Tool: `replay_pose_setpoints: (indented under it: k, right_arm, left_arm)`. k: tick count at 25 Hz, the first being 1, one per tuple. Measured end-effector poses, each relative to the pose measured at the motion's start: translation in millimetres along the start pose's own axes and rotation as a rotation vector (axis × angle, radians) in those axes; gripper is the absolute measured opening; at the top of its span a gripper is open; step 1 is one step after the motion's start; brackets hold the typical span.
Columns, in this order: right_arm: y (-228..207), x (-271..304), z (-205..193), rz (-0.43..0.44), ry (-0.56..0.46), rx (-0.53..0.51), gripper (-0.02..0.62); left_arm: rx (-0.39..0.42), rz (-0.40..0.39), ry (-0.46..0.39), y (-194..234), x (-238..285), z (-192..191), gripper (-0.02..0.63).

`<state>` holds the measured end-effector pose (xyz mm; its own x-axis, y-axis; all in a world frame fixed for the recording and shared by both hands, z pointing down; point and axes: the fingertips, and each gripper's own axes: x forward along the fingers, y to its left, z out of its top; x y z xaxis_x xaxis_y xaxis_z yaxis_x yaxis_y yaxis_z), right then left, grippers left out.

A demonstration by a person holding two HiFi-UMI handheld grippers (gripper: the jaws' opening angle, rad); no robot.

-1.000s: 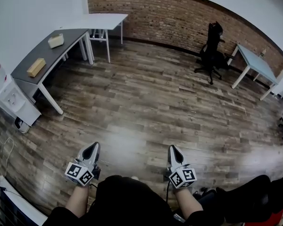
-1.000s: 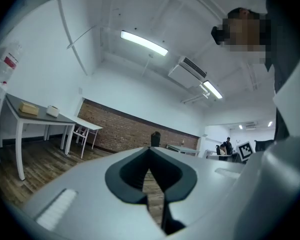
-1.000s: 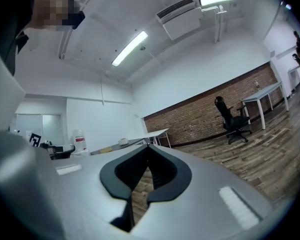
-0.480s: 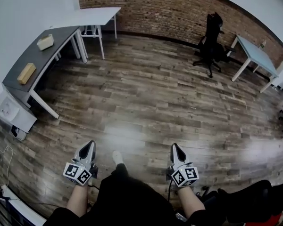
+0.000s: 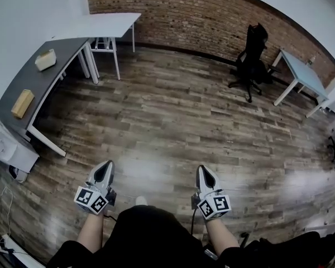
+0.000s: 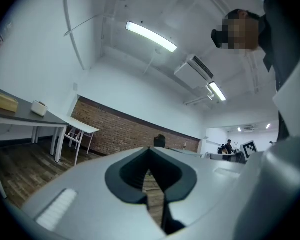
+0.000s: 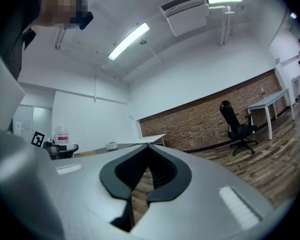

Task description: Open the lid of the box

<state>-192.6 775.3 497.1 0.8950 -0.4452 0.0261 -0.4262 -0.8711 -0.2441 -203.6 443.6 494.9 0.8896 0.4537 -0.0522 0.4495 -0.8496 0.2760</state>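
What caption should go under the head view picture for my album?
Grey left gripper and right gripper, both shut, above a brown wooden plank floor.

Left gripper (image 6: 151,151): jaws being held together at the tips, nothing being gripped between them. Grey desk (image 6: 20,115), far left: tan box (image 6: 5,102) and white box (image 6: 39,108) being carried, apart. Brick wall (image 6: 121,133) being shown behind.

1. We have walked on: the grey worktop (image 5: 42,82) now lies closer to the left tongs (image 5: 108,164) and farther out to their left.
2. A pale shoe tip (image 5: 140,200) now shows between the left tongs and the right tongs (image 5: 201,168); a second ago it did not.
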Motion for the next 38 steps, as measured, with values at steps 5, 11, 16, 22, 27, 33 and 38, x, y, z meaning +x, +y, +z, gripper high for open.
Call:
replay_pose_setpoints:
  k: [5,11,16,22,27,33,38]
  right_arm:
    - [-2,53,0,-0.023,0.006,-0.016,0.002]
    - [3,104,-7,0.031,0.055,-0.042,0.003]
    - [3,153,-14,0.095,0.095,-0.033,0.003]
    - [-1,250,-18,0.228,0.132,-0.03,0.002]
    - [3,334,-5,0.348,0.118,-0.037,0.002]
    - [-13,408,10,0.452,0.114,-0.037,0.003]
    - [-16,450,11,0.542,0.13,-0.012,0.002]
  left_arm:
    - [-0.005,0.015,0.015,52,27,6,0.0]
    - [-0.003,0.045,-0.031,80,44,18,0.0]
    - [-0.001,0.105,-0.007,114,55,17,0.0]
    - [0.037,0.236,-0.031,158,76,30,0.0]
    - [0.041,0.33,-0.064,190,104,41,0.0]
    - [0.039,0.44,-0.129,212,143,61,0.0]
    - [0.057,0.546,-0.15,215,153,63,0.0]
